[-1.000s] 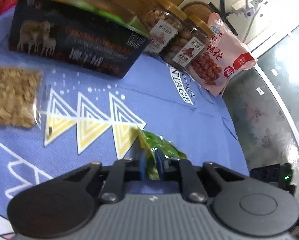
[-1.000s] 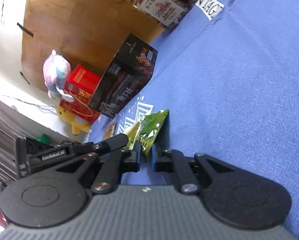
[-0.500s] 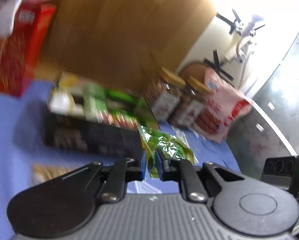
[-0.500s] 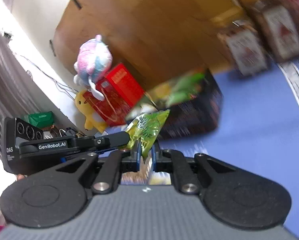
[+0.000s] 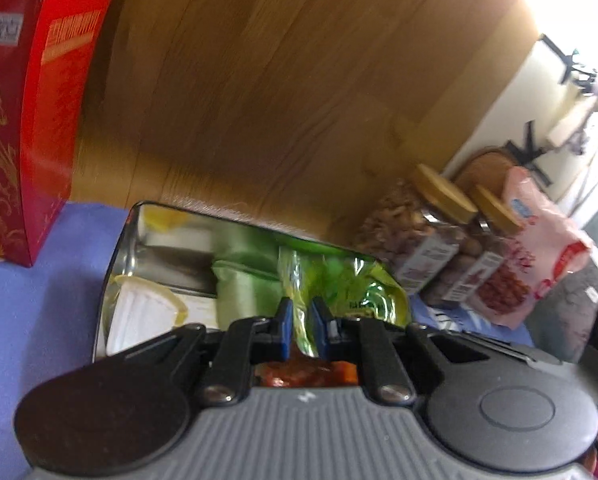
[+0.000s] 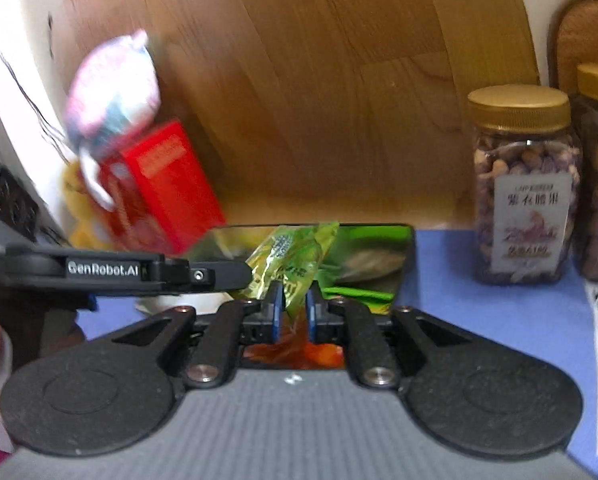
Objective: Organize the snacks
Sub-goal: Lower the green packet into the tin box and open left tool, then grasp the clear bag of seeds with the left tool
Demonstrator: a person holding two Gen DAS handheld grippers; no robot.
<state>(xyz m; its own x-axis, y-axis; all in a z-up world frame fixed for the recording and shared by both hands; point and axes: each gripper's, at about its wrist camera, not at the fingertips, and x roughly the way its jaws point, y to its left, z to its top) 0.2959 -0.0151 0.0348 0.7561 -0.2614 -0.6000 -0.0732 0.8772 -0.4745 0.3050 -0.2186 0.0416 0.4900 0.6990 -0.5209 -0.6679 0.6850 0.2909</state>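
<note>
Left gripper (image 5: 302, 322) & right gripper (image 6: 291, 309) both pinch the same green packet (image 5: 339, 284), each w/ blue pads pressed on a crinkled edge, packet held up in the air just over the open box (image 5: 117, 264). Box already has other green packs and a white-yellow one inside. Risks as I see it: two grippers on one thin foil packet, so if they pull apart or twist diff ways the wrapper could tear or slip out of one side; grip is only on the edge seam, so a quick move may let it flop and land on the box rim or on the cloth instead of inside. Letting go one side at a time prob safer. Views are blurred, so how deep the packet sits in the jaws is hard to tell. Surface has a blue cloth (image 6: 499, 312); nut jars (image 6: 523, 188) stand right of the box, pink bag (image 5: 539, 248) beyond them, red carton (image 5: 27, 120) to the left w/ a plush toy (image 6: 111, 88) on it. Wood panel behind, bright window far right.
</note>
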